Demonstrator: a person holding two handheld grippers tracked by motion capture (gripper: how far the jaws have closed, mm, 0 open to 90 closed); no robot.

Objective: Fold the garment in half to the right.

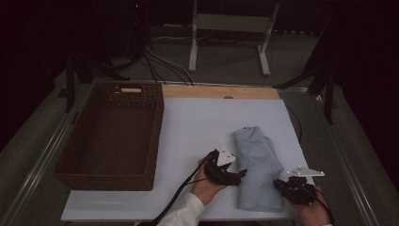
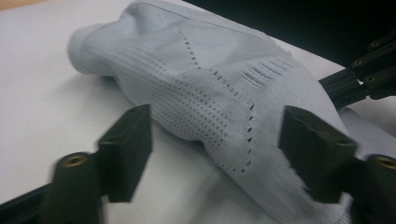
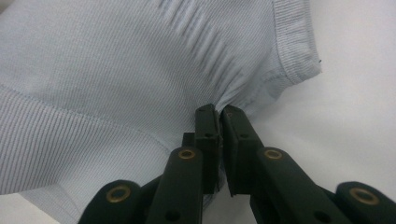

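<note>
A light blue knit garment (image 1: 256, 162) lies folded in a long bundle on the white board (image 1: 197, 127), right of centre. My left gripper (image 1: 241, 173) sits at the bundle's left side, and in the left gripper view it (image 2: 222, 154) stands open with the perforated knit (image 2: 205, 88) reaching between its jaws. My right gripper (image 1: 278, 184) is at the bundle's right edge near the front. In the right gripper view it (image 3: 219, 114) is shut on a pinch of the ribbed fabric (image 3: 116, 70), which puckers at the jaw tips.
A brown wicker basket (image 1: 75, 160) stands on the board's left part, open and with nothing in it. A wooden strip (image 1: 221, 92) runs along the board's far edge. Cables and a white stand's legs (image 1: 263, 56) lie on the floor beyond.
</note>
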